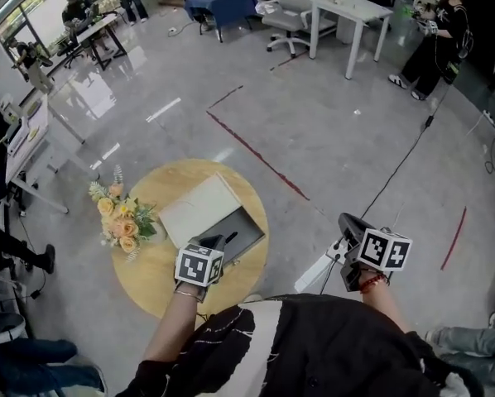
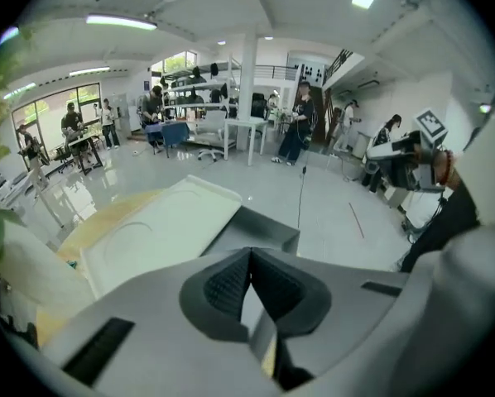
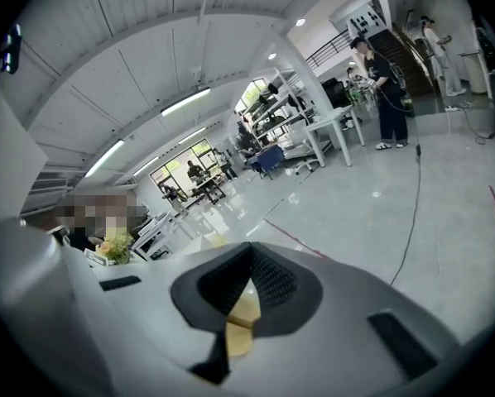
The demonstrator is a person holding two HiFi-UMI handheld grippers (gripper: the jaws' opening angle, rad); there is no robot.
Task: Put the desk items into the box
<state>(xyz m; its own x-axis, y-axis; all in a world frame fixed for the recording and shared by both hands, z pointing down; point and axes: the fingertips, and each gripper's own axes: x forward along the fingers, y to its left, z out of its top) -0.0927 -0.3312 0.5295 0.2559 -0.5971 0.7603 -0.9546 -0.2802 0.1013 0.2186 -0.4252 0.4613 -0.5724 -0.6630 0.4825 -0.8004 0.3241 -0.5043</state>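
An open box (image 1: 246, 228) with a dark grey inside and a white lid (image 1: 199, 208) laid back lies on the round wooden table (image 1: 160, 187). My left gripper (image 1: 214, 242) hovers at the box's near edge, jaws shut with nothing between them. In the left gripper view the shut left gripper (image 2: 249, 255) points over the box (image 2: 260, 231) and its lid (image 2: 160, 226). My right gripper (image 1: 347, 223) is off the table to the right, above the floor. The right gripper view shows the right gripper (image 3: 249, 251) with tips together and empty.
A bouquet of orange and cream flowers (image 1: 122, 215) stands on the table's left edge. A black cable (image 1: 405, 168) and red tape lines (image 1: 256, 154) run across the grey floor. Desks, chairs and people stand farther back.
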